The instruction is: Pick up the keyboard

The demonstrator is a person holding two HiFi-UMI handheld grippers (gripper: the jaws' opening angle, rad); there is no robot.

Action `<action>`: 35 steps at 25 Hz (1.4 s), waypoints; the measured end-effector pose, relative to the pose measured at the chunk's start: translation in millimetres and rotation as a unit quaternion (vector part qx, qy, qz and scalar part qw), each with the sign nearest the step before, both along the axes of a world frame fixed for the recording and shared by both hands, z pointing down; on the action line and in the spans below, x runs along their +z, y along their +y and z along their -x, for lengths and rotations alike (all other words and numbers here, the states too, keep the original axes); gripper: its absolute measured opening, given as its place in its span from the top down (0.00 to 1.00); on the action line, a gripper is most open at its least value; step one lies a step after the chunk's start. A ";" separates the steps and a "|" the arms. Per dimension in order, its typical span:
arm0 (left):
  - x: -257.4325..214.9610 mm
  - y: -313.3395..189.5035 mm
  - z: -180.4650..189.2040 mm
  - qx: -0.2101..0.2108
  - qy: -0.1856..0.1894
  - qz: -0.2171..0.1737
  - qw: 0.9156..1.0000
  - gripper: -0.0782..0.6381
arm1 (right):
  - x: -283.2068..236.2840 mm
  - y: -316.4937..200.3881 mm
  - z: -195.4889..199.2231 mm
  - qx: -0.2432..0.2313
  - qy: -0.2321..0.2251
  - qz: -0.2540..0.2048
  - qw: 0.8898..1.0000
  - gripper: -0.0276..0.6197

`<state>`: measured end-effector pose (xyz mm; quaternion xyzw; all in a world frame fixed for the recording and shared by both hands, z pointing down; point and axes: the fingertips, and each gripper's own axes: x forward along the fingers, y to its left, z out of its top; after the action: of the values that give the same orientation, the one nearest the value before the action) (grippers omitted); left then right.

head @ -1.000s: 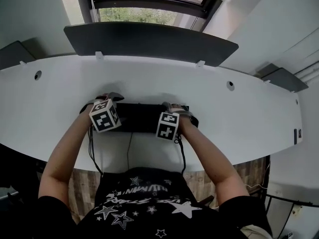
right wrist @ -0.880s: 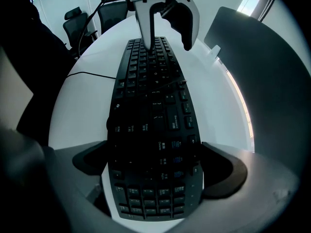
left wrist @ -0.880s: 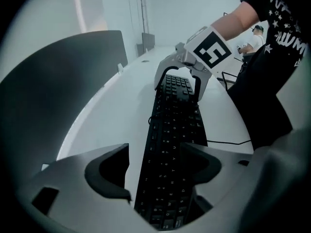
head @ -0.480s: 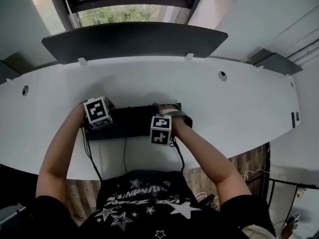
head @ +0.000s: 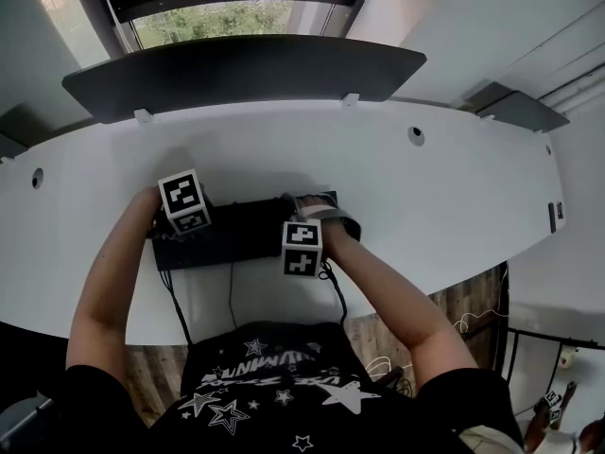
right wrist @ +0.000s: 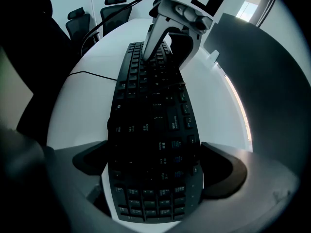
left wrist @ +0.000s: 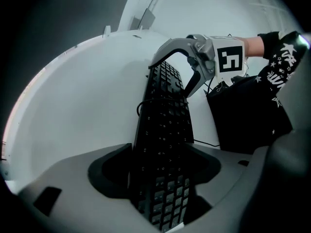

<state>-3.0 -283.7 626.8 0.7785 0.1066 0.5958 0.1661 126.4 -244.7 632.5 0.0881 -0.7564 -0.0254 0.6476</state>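
A black keyboard [head: 248, 235] lies crosswise over the white desk [head: 454, 206], just in front of me. My left gripper [head: 175, 230] is shut on its left end, under the marker cube [head: 184, 201]. My right gripper [head: 321, 211] is shut on its right end. In the left gripper view the keyboard [left wrist: 165, 144] runs out from between the jaws of the left gripper [left wrist: 160, 178] to the right gripper [left wrist: 194, 62] at its far end. The right gripper view shows the keyboard [right wrist: 155, 130] clamped by the right gripper [right wrist: 155, 174], with the left gripper [right wrist: 172, 23] at the far end.
A dark screen panel [head: 246, 69] stands along the desk's back edge, below a window. Two round cable holes [head: 408, 132] [head: 36, 178] sit in the desktop. The keyboard's cable [head: 232, 287] trails over the front edge. Office chairs [right wrist: 77, 21] stand beyond the desk's end.
Both grippers stay shut on the keyboard. It has turned a little, its left end coming nearer to me, and the head view has shifted towards the window.
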 end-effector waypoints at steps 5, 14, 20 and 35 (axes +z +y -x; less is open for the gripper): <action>0.3 1.0 -0.5 0.001 -0.014 0.004 1.000 0.47 | 0.1 0.2 0.3 -0.001 0.000 -0.003 1.000 0.07; -12.4 1.2 -1.8 0.009 -0.031 -0.041 0.999 0.52 | -5.9 1.8 -2.7 0.006 -0.001 -0.056 0.998 0.07; -28.8 13.0 2.0 0.014 -0.055 -0.090 0.994 0.53 | -16.0 6.3 -8.6 0.025 -0.011 -0.119 0.993 0.07; -56.9 31.9 -18.9 0.028 0.013 -0.289 0.957 0.53 | -39.6 15.0 -8.1 0.059 0.011 -0.270 0.961 0.08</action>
<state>15.9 -251.8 569.8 0.7977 -0.0464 0.5955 -0.0836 134.5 -229.7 592.9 0.3038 -0.7080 -0.1909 0.6083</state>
